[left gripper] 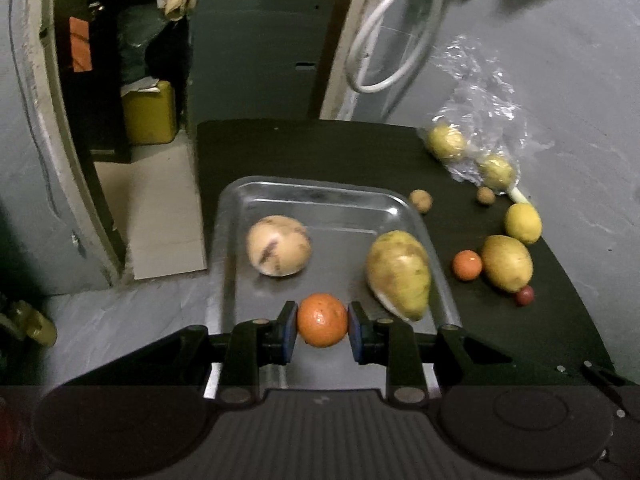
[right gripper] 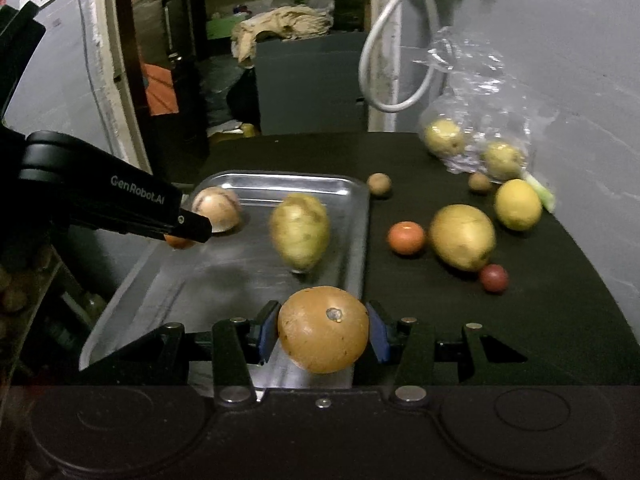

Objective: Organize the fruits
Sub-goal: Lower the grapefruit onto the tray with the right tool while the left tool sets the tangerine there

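My left gripper (left gripper: 322,321) is shut on a small orange (left gripper: 322,320) above the near end of the steel tray (left gripper: 308,190). In the tray lie a pale round fruit (left gripper: 279,245) and a yellow-green pear-shaped fruit (left gripper: 399,274). My right gripper (right gripper: 323,330) is shut on a round brown-yellow fruit (right gripper: 323,329) over the tray's near right rim (right gripper: 358,240). The left gripper (right gripper: 176,236) shows in the right wrist view at the tray's left side, with the orange mostly hidden behind it.
On the black mat (right gripper: 540,300) right of the tray lie a small orange fruit (right gripper: 406,237), a large yellow fruit (right gripper: 462,237), a lemon (right gripper: 517,204), a small red fruit (right gripper: 494,277) and two small brown fruits. A clear plastic bag (right gripper: 476,136) holds two yellow fruits. A white cable (right gripper: 384,52) hangs behind.
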The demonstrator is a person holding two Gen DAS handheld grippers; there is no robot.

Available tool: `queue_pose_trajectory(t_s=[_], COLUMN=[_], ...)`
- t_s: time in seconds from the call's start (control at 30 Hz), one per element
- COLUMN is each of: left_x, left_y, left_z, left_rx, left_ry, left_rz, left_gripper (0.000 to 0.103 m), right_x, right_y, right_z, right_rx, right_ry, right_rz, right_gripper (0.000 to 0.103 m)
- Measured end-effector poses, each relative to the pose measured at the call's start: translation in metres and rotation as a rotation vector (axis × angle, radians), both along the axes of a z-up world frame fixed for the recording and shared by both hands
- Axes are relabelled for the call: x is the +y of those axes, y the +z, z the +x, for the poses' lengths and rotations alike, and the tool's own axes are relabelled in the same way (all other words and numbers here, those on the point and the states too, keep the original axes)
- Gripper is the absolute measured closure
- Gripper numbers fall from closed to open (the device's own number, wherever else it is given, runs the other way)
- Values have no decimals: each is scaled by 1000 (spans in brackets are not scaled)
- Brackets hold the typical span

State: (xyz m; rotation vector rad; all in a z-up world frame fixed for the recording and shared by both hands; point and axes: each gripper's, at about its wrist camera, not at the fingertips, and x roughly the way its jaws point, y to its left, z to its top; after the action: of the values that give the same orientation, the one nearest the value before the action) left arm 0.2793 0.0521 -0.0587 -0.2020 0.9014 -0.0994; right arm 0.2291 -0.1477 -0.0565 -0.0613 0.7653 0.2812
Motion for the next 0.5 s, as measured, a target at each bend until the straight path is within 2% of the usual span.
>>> queue_pose_trajectory(t_s=[0.5], left_x=[18], left_y=[-20], left_z=[-1], left_rx=[41], left_ry=[-4], left_rz=[-5], left_gripper=[74], right_x=[34], right_y=[-15], right_z=[2], right_rx=[16], right_ry=[21], right_rz=[-26], right_gripper=[55])
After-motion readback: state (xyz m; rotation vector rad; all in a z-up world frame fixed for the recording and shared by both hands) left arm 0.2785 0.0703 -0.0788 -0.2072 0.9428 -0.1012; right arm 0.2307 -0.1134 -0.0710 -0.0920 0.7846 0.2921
